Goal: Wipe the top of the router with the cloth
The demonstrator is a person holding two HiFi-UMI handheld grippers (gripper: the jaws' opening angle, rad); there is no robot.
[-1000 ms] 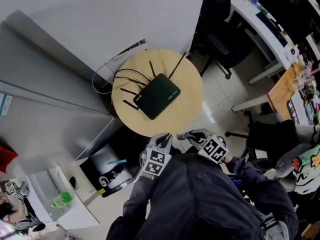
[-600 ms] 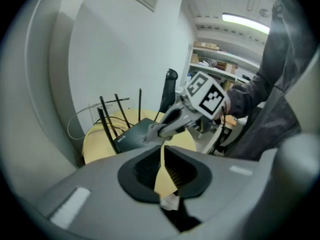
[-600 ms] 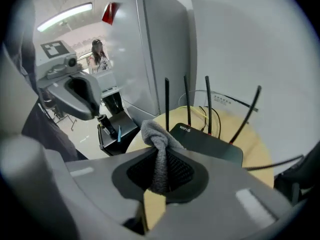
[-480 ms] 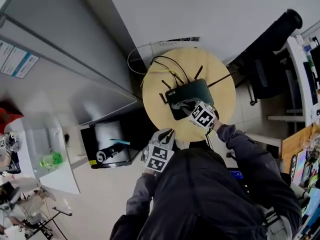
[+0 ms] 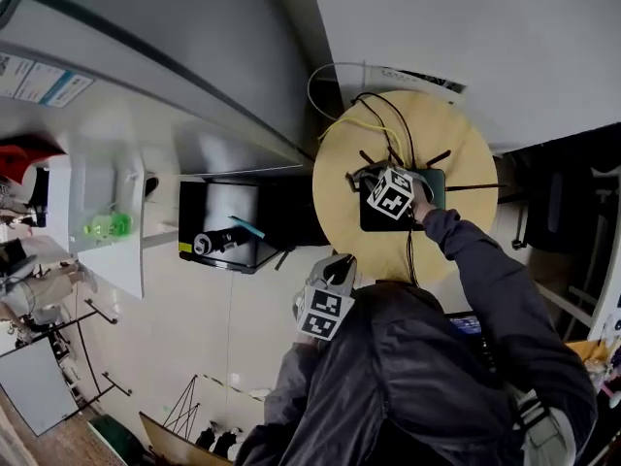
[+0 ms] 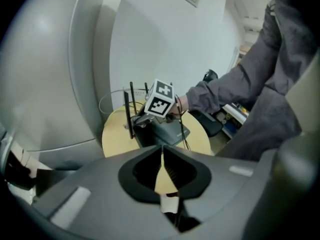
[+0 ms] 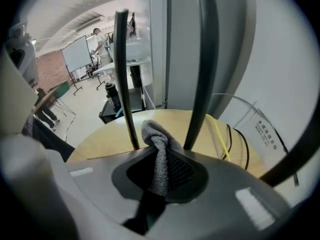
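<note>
A dark router [image 5: 427, 208] with upright antennas lies on a round wooden table [image 5: 342, 168]. My right gripper [image 5: 367, 178] is over the router's left part, shut on a grey cloth [image 7: 155, 134] that bunches up between its jaws. Two antennas [image 7: 125, 74] rise close in front of the right gripper view. In the left gripper view the router [image 6: 170, 132] and the right gripper's marker cube [image 6: 161, 100] sit ahead on the table [image 6: 115, 134]. My left gripper [image 5: 325, 304] stays back near my body, off the table; its jaws [image 6: 162, 151] are shut on nothing.
Black and yellow cables [image 5: 374, 124] run off the router toward a white strip [image 5: 417, 78] by the wall. A grey partition [image 5: 194, 76] stands left of the table. A dark open box [image 5: 228, 241] sits on the floor, a white desk [image 5: 107, 226] beyond it.
My right gripper went from near my body out onto the router with the cloth. The left gripper stayed by my body. The head view swung round over the table.
</note>
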